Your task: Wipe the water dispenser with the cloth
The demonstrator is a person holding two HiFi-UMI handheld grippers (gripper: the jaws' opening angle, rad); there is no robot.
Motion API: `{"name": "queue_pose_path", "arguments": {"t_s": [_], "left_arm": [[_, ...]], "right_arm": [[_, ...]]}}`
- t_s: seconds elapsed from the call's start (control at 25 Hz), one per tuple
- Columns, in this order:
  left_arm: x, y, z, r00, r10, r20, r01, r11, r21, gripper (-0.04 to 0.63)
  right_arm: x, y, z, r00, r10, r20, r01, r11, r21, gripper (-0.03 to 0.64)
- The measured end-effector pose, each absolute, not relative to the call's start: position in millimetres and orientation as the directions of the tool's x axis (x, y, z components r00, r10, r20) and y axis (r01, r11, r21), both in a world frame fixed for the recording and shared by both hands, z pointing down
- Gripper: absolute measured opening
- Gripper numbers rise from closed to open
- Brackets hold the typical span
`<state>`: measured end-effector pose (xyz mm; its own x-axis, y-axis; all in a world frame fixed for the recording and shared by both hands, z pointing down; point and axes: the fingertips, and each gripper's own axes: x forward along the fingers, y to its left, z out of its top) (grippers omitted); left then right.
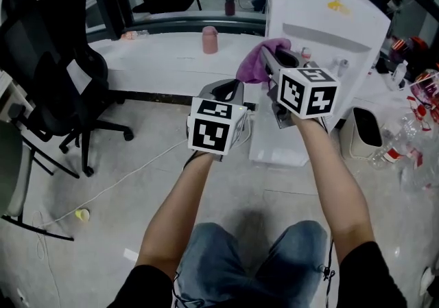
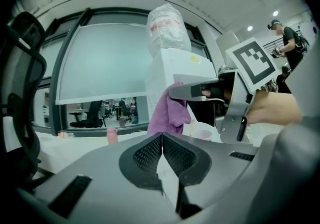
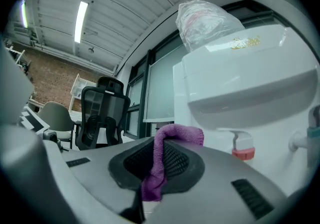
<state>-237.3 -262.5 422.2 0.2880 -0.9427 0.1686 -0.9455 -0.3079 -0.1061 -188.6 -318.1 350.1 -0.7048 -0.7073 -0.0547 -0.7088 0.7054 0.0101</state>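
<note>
The white water dispenser [image 1: 322, 25] stands at the upper right, its front panel and red tap [image 3: 243, 152] close ahead in the right gripper view. A purple cloth [image 1: 259, 60] hangs from my right gripper [image 1: 269, 60], which is shut on it just left of the dispenser's front; the cloth [image 3: 159, 163] is pinched between the jaws. My left gripper [image 1: 232, 88] is lower and to the left, jaws pressed together with nothing between them [image 2: 162, 152]. In the left gripper view the cloth [image 2: 172, 113] dangles in front of the dispenser [image 2: 172, 73].
A black office chair [image 1: 51, 73] stands at the left. A pink cup [image 1: 210, 39] sits on the white ledge [image 1: 158, 56] by the window. A white bin [image 1: 367, 132] and plastic bottles [image 1: 411, 138] are to the dispenser's right. A cable [image 1: 116, 183] runs across the floor.
</note>
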Motion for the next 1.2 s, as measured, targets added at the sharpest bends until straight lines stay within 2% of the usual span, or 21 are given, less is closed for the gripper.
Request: {"name": "queue_pose_path", "arguments": {"t_s": [1.2], "left_arm": [[-228.2, -257.3, 566.9, 0.292, -0.912, 0.288, -0.949, -0.315, -0.036, 0.026]], "right_arm": [[-204.8, -305.6, 568.3, -0.717, -0.663, 0.216, -0.667, 0.742, 0.063, 0.032]]}}
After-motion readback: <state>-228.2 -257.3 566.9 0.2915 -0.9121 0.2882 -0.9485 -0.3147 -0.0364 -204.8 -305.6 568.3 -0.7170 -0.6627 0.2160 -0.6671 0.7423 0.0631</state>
